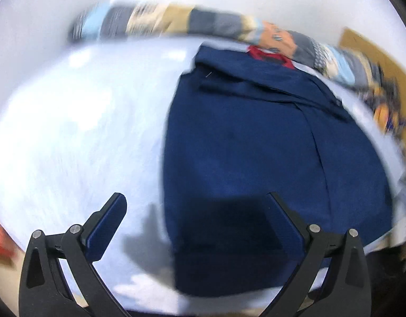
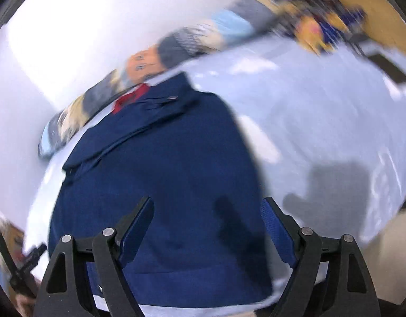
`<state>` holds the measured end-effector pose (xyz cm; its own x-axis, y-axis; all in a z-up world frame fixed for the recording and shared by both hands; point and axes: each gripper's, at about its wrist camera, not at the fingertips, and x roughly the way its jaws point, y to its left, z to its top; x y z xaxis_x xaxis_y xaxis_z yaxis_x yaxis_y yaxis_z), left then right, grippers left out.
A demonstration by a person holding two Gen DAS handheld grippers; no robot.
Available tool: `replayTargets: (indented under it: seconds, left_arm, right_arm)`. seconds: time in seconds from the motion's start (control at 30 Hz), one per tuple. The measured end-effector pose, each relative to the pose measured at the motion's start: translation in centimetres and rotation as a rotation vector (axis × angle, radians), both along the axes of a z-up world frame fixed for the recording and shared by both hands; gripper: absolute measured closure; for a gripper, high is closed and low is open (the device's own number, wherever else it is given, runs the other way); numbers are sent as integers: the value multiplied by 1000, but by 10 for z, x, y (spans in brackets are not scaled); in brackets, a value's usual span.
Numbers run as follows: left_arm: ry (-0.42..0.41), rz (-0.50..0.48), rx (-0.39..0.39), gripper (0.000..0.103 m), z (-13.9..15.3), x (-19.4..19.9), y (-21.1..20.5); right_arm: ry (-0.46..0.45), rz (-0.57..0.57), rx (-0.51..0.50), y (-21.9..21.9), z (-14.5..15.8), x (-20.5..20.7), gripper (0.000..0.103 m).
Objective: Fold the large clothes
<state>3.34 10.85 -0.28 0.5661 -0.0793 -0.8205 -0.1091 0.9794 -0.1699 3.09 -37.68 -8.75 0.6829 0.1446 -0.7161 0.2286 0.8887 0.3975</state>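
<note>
Item: navy garment (image 1: 255, 158), lying flat on pale worktop (image 1: 71, 132), sides look folded in. Est. partway done; crosswise folds left. Left gripper (image 1: 195, 227) & right gripper (image 2: 205, 227): jaws spread, holding nothing, above near hem.

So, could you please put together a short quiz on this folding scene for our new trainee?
1. True or false: the left claw is clamped on the navy garment.
2. What colour is the piece peeking out at the garment's far end? A red, B green, C yellow.
3. Fill in: the garment lies on a pale ____ sheet.

Key: 1 false, both it and the right claw hover open above the cloth; 2 A, the red piece; 3 blue.
</note>
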Motion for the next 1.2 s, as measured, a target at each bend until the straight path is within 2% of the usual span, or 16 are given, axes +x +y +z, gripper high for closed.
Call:
replayTargets:
  seconds: [0.03, 0.1, 0.13, 0.23, 0.3, 0.4, 0.47, 0.53, 0.6, 0.83, 0.9, 1.03, 1.07, 1.1, 1.13, 1.2]
  left_arm:
    - [61, 31, -139, 0, -9, 3, 23]
    - [88, 82, -338, 6, -21, 2, 49]
    - [87, 84, -377, 7, -24, 1, 54]
    - [99, 5, -361, 21, -28, 1, 40]
    - [127, -46, -389, 38, -34, 3, 31]
    - [167, -51, -346, 53, -40, 8, 23]
    - [180, -54, -336, 54, -42, 10, 19]
    - [179, -65, -338, 56, -40, 10, 17]
    - [176, -67, -344, 57, -41, 10, 16]
    - [189, -52, -313, 56, -46, 5, 20]
    - [193, -58, -315, 46, -47, 4, 19]
    - [191, -131, -275, 44, -45, -2, 1]
    - [185, -150, -259, 57, -43, -4, -4]
    - [182, -187, -252, 78, -41, -6, -11]
    - [179, -205, -262, 78, -40, -7, -13]
    - [182, -192, -224, 78, -42, -6, -14]
  right_arm:
    - [22, -29, 57, -13, -7, -1, 19]
    - [57, -109, 204, -39, -24, -5, 19]
    - [69, -122, 247, -44, -31, -6, 20]
    - [110, -110, 378, -48, -51, -6, 24]
    - [133, -82, 454, -42, -62, -4, 29]
    - [150, -51, 489, -36, -69, -2, 34]
    - [142, -37, 478, -35, -67, -2, 42]
    - [143, -15, 492, -36, -67, -1, 65]
    - [147, -1, 500, -36, -68, 0, 76]
    - [180, -12, 409, -35, -68, 0, 72]
    - [192, -13, 388, -34, -69, 1, 70]
    - [191, 7, 366, -27, -68, 2, 67]
    - [187, 15, 358, -25, -68, 2, 67]
    - [185, 28, 353, -23, -66, 3, 72]
    - [180, 44, 351, -21, -65, 3, 79]
    - [169, 71, 333, -16, -61, 4, 82]
